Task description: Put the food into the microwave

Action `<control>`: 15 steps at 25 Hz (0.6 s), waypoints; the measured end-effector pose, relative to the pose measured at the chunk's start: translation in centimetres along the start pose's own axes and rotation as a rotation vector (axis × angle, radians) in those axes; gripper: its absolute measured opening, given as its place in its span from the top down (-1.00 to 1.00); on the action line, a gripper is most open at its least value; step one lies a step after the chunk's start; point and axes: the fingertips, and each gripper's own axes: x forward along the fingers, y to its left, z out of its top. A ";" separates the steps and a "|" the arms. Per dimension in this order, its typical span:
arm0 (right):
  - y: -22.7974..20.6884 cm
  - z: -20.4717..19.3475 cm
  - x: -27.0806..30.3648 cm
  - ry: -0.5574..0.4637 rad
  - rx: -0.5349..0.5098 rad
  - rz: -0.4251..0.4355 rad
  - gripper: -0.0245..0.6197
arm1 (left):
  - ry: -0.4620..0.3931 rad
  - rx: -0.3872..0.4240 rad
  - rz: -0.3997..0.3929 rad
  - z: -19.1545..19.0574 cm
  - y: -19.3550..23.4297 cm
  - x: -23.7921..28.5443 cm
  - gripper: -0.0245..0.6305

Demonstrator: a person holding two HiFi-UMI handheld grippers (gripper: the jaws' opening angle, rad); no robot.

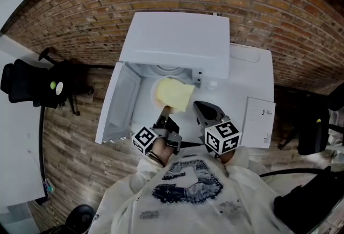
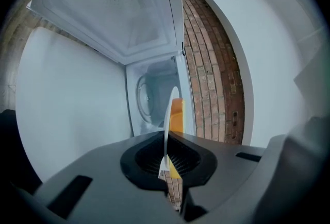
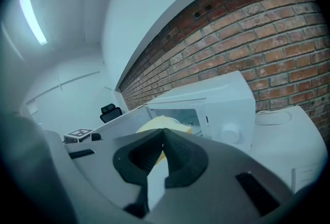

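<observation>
Left gripper clamps plate rim before microwave (door wide); right gripper closed, seemingly empty.

A white microwave stood on a white table against a brick wall, its door swung open to the left. At the opening, 1 plate carried pale yellow food. The left gripper met the plate's near rim. The right gripper hung just beside it, clear of the plate. A paper sheet lay further right.
</observation>
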 end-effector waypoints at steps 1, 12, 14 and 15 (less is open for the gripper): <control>-0.1 0.0 0.2 0.001 0.001 -0.003 0.88 | 0.005 -0.001 0.001 0.1 0.1 0.2 0.87; -0.4 0.7 2.3 0.019 -0.019 -0.032 0.88 | 0.021 -0.034 0.019 2.3 1.9 3.2 0.87; -0.5 0.8 2.4 0.025 -0.022 -0.040 0.88 | 0.022 -0.048 0.026 2.6 2.6 3.8 0.87; -0.6 0.8 2.5 0.027 -0.023 -0.043 0.88 | 0.020 -0.058 0.030 2.8 2.9 4.1 0.87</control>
